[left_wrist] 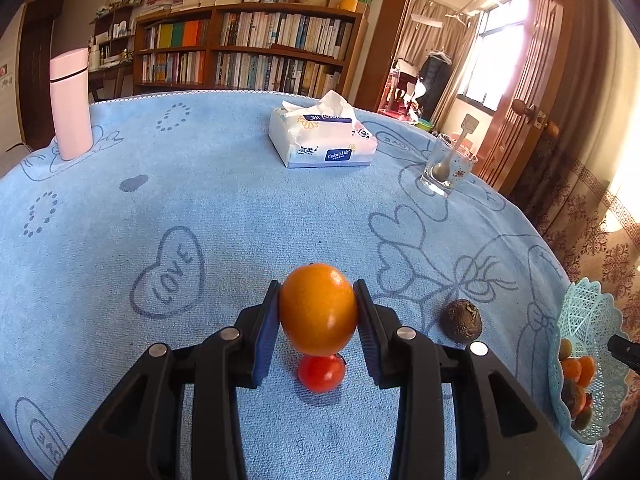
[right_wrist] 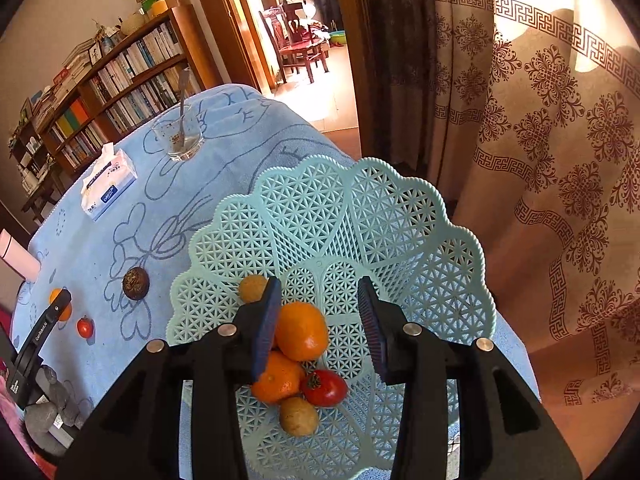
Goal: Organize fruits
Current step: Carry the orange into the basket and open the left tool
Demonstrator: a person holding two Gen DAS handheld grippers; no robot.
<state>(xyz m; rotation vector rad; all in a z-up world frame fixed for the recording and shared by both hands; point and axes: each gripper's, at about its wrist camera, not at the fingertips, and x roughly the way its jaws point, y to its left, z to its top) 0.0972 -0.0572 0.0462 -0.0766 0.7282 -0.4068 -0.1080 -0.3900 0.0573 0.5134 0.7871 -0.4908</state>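
My left gripper (left_wrist: 317, 300) is shut on an orange (left_wrist: 318, 309) and holds it just above the blue cloth. A small red tomato (left_wrist: 321, 373) lies on the cloth under it, and a dark brown round fruit (left_wrist: 462, 320) lies to the right. The mint lattice basket (right_wrist: 360, 220) sits at the table's right edge; it also shows in the left wrist view (left_wrist: 588, 312). My right gripper (right_wrist: 319, 300) is open and empty over the basket, which holds two oranges (right_wrist: 302, 330), a red tomato (right_wrist: 324, 387) and two tan fruits (right_wrist: 298, 416).
A tissue pack (left_wrist: 322, 140) lies at the far middle of the table. A glass with a spoon (left_wrist: 448, 168) stands far right. A pink bottle (left_wrist: 71, 106) stands far left. Bookshelves are behind, a curtain (right_wrist: 560, 160) to the right.
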